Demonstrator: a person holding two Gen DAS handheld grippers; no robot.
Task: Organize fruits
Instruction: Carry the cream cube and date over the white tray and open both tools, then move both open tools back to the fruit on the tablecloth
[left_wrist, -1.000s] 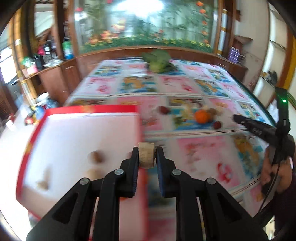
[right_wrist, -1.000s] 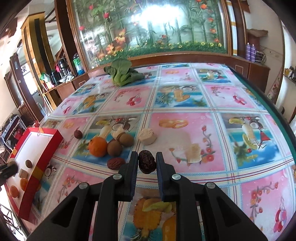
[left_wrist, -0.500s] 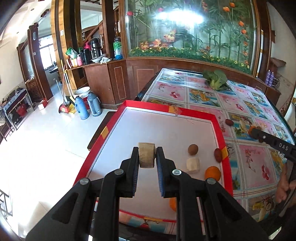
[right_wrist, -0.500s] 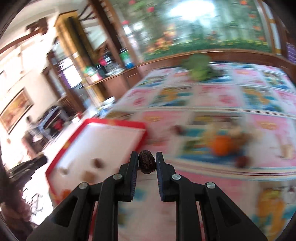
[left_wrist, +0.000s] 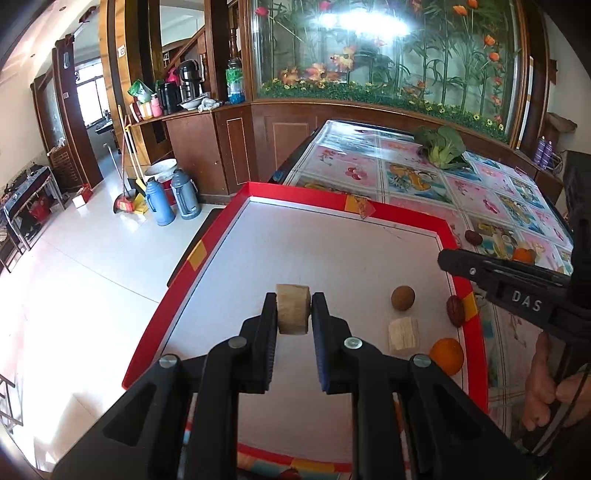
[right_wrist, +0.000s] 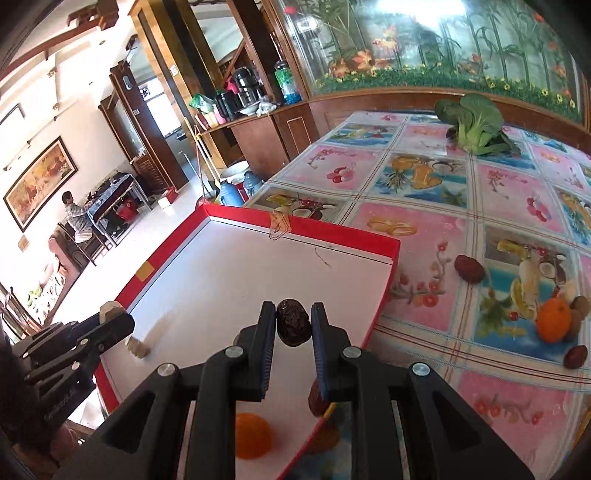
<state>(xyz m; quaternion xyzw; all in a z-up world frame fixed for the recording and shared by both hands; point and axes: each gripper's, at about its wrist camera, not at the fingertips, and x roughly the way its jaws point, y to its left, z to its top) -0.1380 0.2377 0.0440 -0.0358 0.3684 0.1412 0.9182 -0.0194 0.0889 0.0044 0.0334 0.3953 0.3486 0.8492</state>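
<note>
My left gripper (left_wrist: 293, 314) is shut on a tan fruit chunk (left_wrist: 292, 308) above the white floor of the red-rimmed tray (left_wrist: 325, 199). In the tray lie a brown longan (left_wrist: 402, 297), a pale chunk (left_wrist: 403, 334), a red date (left_wrist: 454, 311) and an orange (left_wrist: 446, 356). My right gripper (right_wrist: 293, 325) is shut on a dark wrinkled date (right_wrist: 293, 322) over the tray's right part (right_wrist: 332, 236). An orange (right_wrist: 253, 435) and a date (right_wrist: 317, 400) lie below it. The left gripper also shows in the right wrist view (right_wrist: 110, 321).
On the fruit-print tablecloth (right_wrist: 424, 177) right of the tray lie a red date (right_wrist: 468, 269), an orange (right_wrist: 553, 319) with brown fruits, another date (right_wrist: 576, 356) and leafy greens (right_wrist: 474, 127). The tray overhangs the table's left edge above the tiled floor (left_wrist: 74, 266).
Both grippers swung left from the table's fruit pile to over the tray, each keeping its fruit. In the last half second both moved a little further over the tray.
</note>
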